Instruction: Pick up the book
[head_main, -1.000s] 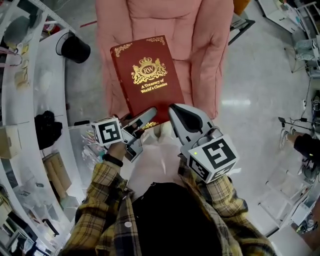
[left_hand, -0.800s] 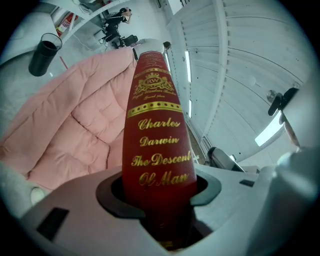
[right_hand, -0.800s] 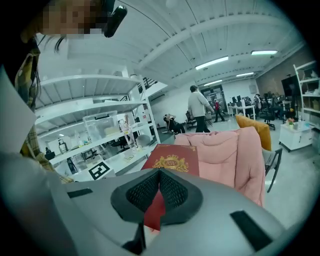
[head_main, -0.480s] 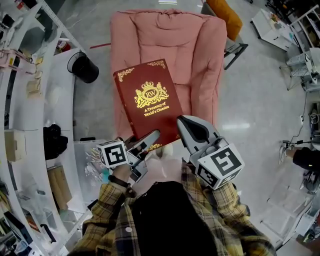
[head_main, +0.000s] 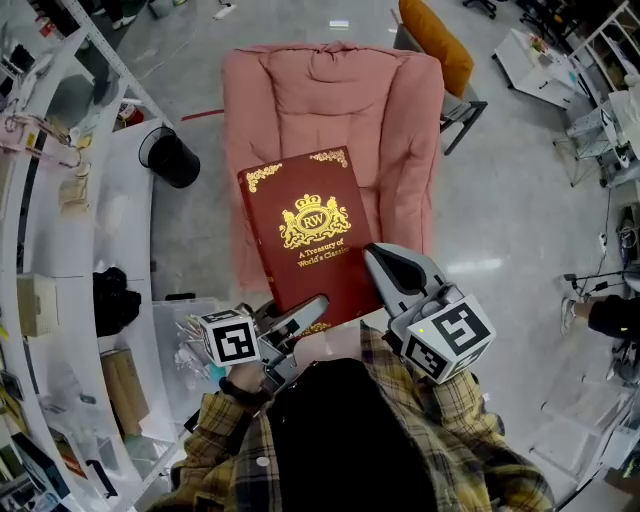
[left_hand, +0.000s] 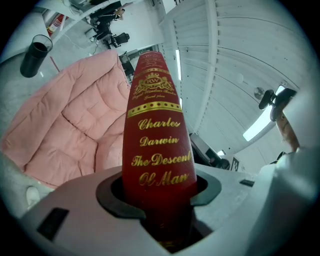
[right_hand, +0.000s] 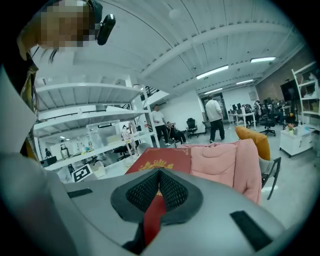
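Observation:
A dark red hardback book (head_main: 310, 235) with gold print hangs in the air over the pink armchair (head_main: 330, 100), held by both grippers at its near edge. My left gripper (head_main: 303, 312) is shut on the near left corner. In the left gripper view the gold-lettered spine (left_hand: 157, 125) stands up between the jaws of that left gripper (left_hand: 159, 200). My right gripper (head_main: 385, 270) is shut on the near right corner. In the right gripper view the red cover (right_hand: 162, 161) runs away from the right gripper (right_hand: 157, 195), a thin red edge pinched between its pads.
A black bin (head_main: 170, 158) stands left of the armchair. White curved shelving (head_main: 60, 230) with clutter runs down the left side. An orange chair (head_main: 440, 45) is behind the armchair. People (right_hand: 216, 117) stand far off in the room.
Both grippers and the book have risen together off the armchair. More of the chair and the floor round it shows now. The grip on the book looks the same.

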